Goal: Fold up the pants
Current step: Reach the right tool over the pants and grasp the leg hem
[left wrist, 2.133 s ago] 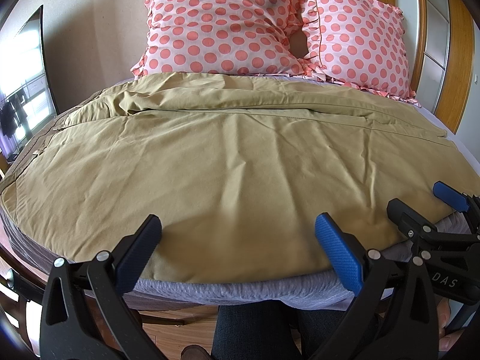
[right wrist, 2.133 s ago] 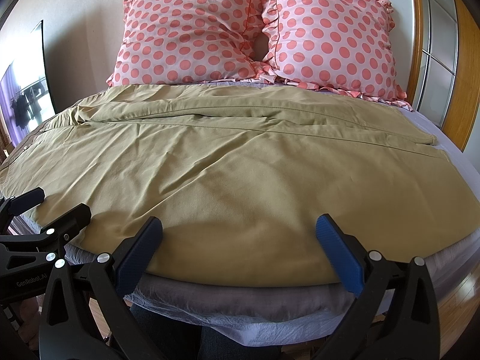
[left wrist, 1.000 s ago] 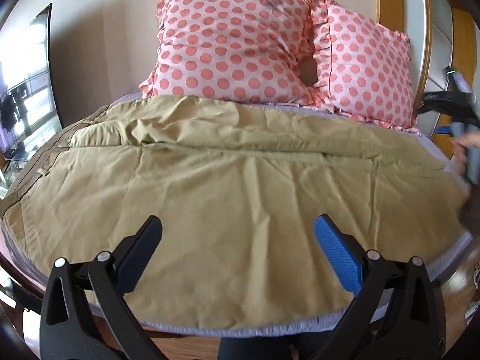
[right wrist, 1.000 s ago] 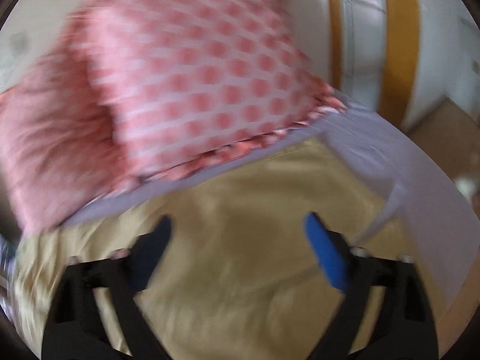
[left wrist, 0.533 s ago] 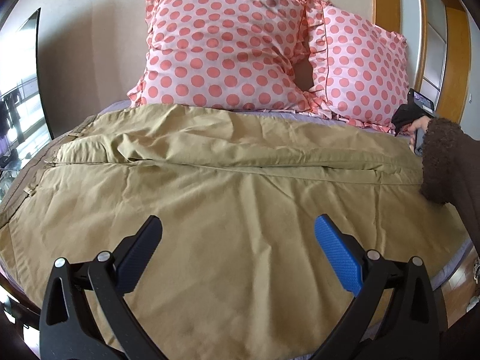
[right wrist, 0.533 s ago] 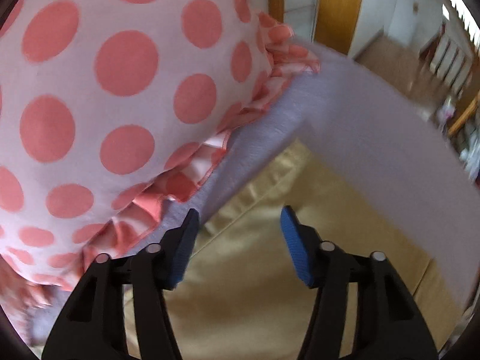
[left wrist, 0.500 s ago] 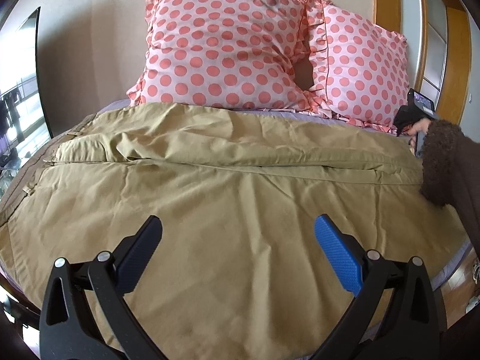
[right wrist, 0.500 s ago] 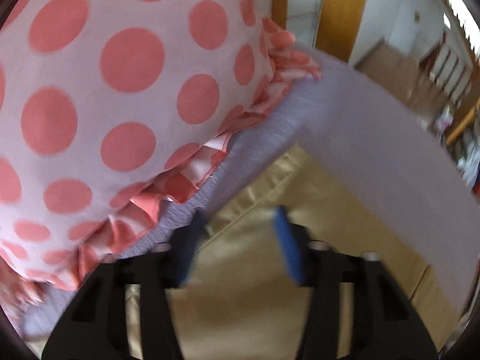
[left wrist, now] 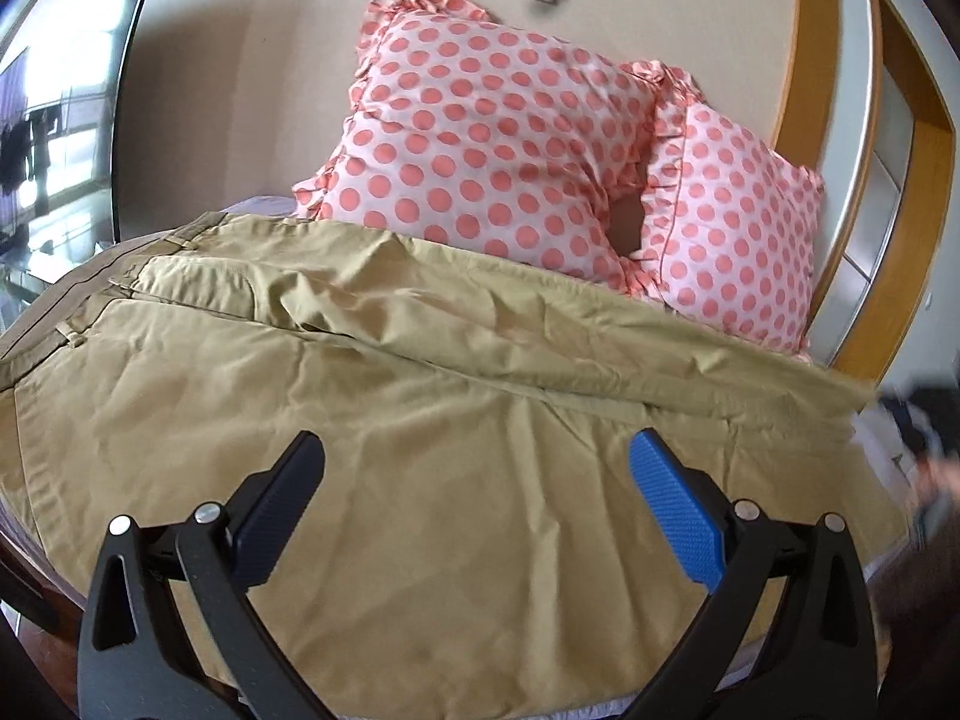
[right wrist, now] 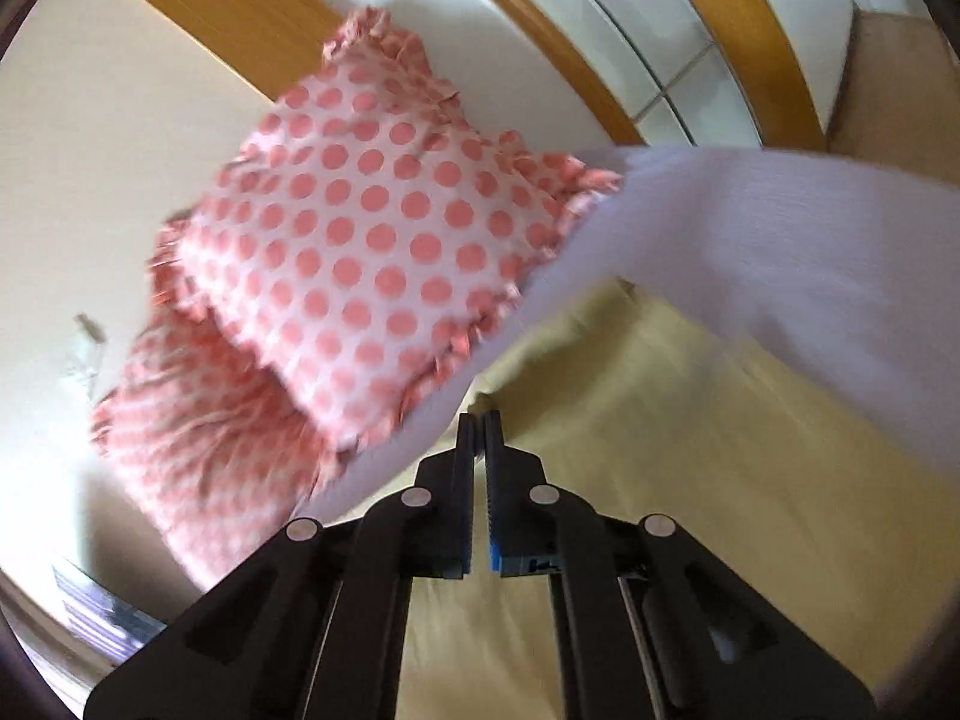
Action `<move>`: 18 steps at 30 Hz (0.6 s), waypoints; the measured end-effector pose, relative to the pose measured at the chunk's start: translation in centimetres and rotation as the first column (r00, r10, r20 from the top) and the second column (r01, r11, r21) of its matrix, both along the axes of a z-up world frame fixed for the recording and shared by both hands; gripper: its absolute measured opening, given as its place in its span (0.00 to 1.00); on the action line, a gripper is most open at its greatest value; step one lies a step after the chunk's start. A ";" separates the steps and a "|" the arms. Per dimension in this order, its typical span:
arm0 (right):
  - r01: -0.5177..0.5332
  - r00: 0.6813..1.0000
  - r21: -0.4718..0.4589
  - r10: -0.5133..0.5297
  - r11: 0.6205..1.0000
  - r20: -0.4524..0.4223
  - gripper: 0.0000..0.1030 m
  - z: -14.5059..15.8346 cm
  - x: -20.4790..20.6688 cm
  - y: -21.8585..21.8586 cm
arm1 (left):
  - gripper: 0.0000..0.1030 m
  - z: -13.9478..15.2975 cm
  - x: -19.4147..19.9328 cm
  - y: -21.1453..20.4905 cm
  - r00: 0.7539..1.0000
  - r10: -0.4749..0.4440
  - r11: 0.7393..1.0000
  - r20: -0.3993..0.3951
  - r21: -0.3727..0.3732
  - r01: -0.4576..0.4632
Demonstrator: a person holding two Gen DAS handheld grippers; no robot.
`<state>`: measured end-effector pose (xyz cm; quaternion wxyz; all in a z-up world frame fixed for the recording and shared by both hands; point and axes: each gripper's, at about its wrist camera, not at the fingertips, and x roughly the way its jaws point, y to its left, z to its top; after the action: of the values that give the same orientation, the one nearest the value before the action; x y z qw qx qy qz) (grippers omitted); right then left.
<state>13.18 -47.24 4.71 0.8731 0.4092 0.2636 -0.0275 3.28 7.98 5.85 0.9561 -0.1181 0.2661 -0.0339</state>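
Observation:
Khaki pants [left wrist: 420,420] lie spread across the bed, waistband at the left, leg ends at the right. My left gripper [left wrist: 477,498] is open and empty, hovering over the near leg. In the right wrist view my right gripper [right wrist: 479,426] is shut on the far corner of the pants' hem [right wrist: 630,420], by the pillow, and the cloth there is lifted a little. The right hand shows only as a blur at the right edge of the left wrist view [left wrist: 924,420].
Two pink polka-dot pillows [left wrist: 498,150] [left wrist: 732,240] lean on the wall behind the pants. The lilac bedsheet [right wrist: 780,228] shows beyond the hem. A wooden door frame [left wrist: 804,90] stands at the right, a window [left wrist: 42,120] at the left.
My right gripper has closed on the pants' far hem corner and tilted up. My left gripper has swung slightly left over the pants and stays open.

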 end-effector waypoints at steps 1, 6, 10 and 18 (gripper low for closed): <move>-0.001 1.000 0.021 0.001 1.000 -0.020 0.03 -0.4 -1.7 0.2 | 0.98 0.3 0.2 0.3 1.000 -0.004 1.000 0.003 -0.009 0.004; 0.016 0.995 0.123 -0.004 0.992 -0.099 0.11 -3.0 -4.9 -0.5 | 0.98 2.0 1.0 2.1 0.998 -0.033 0.993 0.047 -0.108 0.038; 0.019 0.980 0.210 0.024 0.978 -0.200 0.54 -4.4 -5.9 -0.5 | 0.98 2.5 1.3 3.6 0.998 -0.041 0.982 0.054 -0.180 0.050; -0.006 0.971 0.276 0.071 0.961 -0.228 0.52 -5.8 -4.4 1.2 | 0.98 1.8 1.8 4.2 1.000 -0.017 0.988 0.010 -0.156 0.019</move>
<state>8.78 -46.03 -1.09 0.7711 0.5144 0.3745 -0.0221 5.11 12.15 7.68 0.9446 -0.1900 0.2598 -0.0637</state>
